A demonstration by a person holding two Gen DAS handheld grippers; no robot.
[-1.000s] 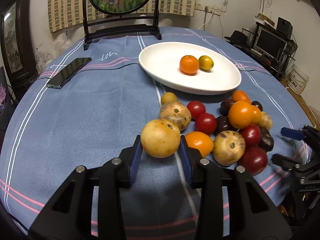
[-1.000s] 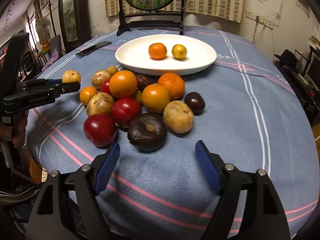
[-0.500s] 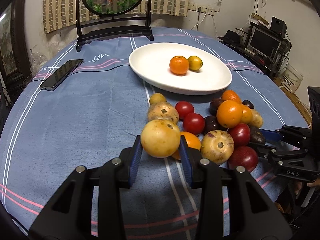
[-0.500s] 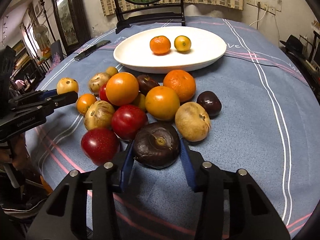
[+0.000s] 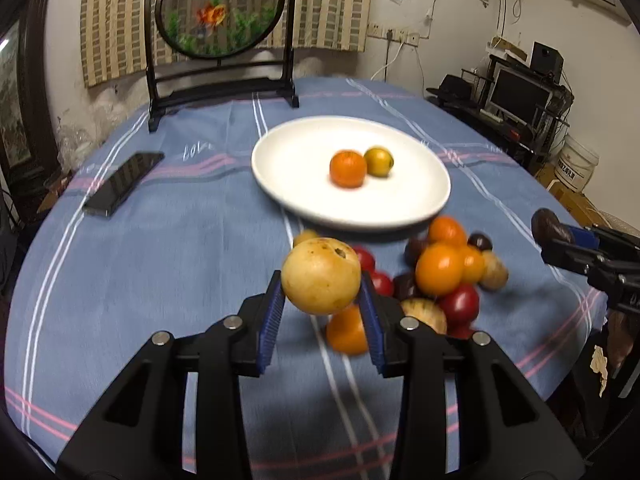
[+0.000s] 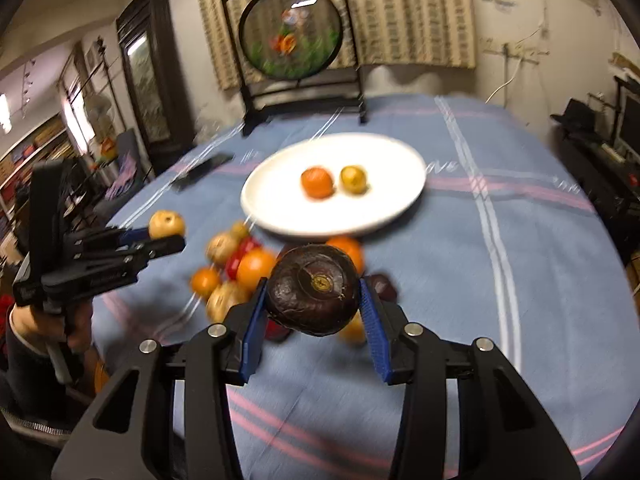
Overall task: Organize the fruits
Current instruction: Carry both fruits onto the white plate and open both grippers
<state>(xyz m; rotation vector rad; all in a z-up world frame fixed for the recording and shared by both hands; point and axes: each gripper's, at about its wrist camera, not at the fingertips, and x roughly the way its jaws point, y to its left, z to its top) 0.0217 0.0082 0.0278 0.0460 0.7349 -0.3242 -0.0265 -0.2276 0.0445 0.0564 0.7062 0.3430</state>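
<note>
1. now the left gripper (image 5: 321,300) has its jaws clenched on a tan round fruit (image 5: 321,276), which hangs clear of the blue striped cloth on the bench (image 5: 168,248).
2. the right gripper (image 6: 313,312) grasps a dark brown wrinkled fruit (image 6: 313,295) between its blue pads (image 6: 253,332); its jaws have just been closing, and the fruit now sits pinched between them, lifted above the pile.
3. in the left wrist view the right gripper shows at the right edge with that dark fruit at its tip; in the right wrist view the left gripper shows at the left edge with the tan fruit, and a hand (image 6: 72,320) grips its handle.
4. the loose fruit pile (image 5: 444,276) lies on the cloth just in front of the white plate (image 5: 304,168): oranges, red fruits, dark ones and tan ones, touching one another.
5. on the plate sit a small orange (image 5: 348,168) and a yellow-green citrus (image 5: 378,161), side by side and touching.
6. a black phone (image 5: 123,184) lies on the cloth left of the plate, well apart from the fruit.
7. a round goldfish screen on a black stand (image 5: 220,8) stands at the far edge of the bench.
</note>
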